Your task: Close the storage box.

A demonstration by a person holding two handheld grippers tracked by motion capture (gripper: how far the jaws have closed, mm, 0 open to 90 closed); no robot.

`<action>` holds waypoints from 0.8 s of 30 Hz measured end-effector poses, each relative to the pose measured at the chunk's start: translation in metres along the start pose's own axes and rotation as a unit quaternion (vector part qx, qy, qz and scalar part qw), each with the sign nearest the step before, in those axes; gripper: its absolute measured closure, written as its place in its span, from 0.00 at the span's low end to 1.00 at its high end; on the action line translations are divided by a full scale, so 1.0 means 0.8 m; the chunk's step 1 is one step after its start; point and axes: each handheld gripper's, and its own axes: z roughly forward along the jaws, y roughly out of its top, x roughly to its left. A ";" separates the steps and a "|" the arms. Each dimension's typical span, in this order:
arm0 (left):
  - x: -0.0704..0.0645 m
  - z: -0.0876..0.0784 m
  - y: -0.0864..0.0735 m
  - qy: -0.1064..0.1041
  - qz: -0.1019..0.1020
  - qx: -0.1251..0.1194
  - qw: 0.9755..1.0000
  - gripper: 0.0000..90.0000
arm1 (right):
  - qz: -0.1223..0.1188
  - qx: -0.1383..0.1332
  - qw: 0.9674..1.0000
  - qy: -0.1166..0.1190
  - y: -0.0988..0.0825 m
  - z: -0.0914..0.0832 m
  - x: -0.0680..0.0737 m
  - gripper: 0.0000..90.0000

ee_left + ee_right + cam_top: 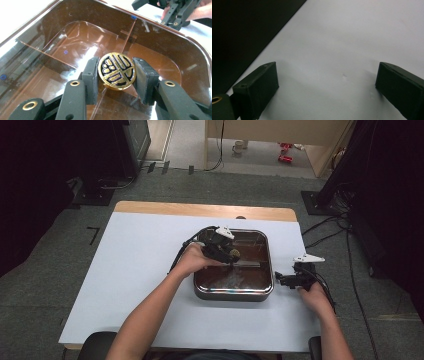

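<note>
One wooden table with a white sheet over its top [135, 270], filling the middle of the high view, a bare strip of wood along the far edge

One square brown glossy tray with rounded corners and clear dividers [266, 270], at the centre of the high view, resting on the white sheet; same tray [175, 47] across the left gripper view, dividers crossing inside it

Two forearms rising from the bottom edge of the high view, one left of centre, one at lower right

Two black two-jaw grippers. Left gripper [231, 253] held over the tray's upper left part in the high view, one white three-cornered plate on top, a cable trailing to the left. In the left gripper view [116, 75], two black pads pinching a single round medallion between them

Right gripper [280, 279] just right of the tray in the high view, low over the white sheet, apart from the tray's rim as far as can be told. In the right gripper view [327, 92], two black pads spread wide at lower left and lower right, nothing between them but white sheet; a dark area filling the upper left corner. Also seen at upper right of the left gripper view [172, 15], held by a hand

One round gold-and-black medallion with a raised pattern [116, 71], centre of the left gripper view, gripped on its two sides above the tray's floor, face turned toward the camera
</note>
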 end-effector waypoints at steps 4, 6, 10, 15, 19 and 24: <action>-0.002 -0.001 0.002 0.017 -0.013 -0.001 1.000 0.57 | 0.000 0.000 1.000 0.000 0.000 0.000 0.000 0.04; -0.002 -0.004 0.002 0.015 -0.025 -0.005 1.000 0.56 | 0.000 0.000 1.000 0.000 0.000 0.000 0.000 0.04; -0.003 -0.014 0.003 0.015 -0.039 -0.011 0.999 0.52 | 0.000 0.000 1.000 0.000 0.000 0.000 0.000 0.04; -0.008 -0.030 0.002 0.026 -0.049 -0.024 0.998 0.46 | 0.001 0.000 1.000 0.000 0.000 0.000 0.000 0.04; -0.012 -0.041 -0.001 0.048 -0.056 -0.028 0.997 0.43 | 0.001 0.000 1.000 0.000 0.000 0.000 0.000 0.04; -0.015 -0.053 -0.008 0.063 -0.067 -0.025 0.995 0.36 | 0.001 0.000 1.000 0.000 0.000 0.000 0.000 0.04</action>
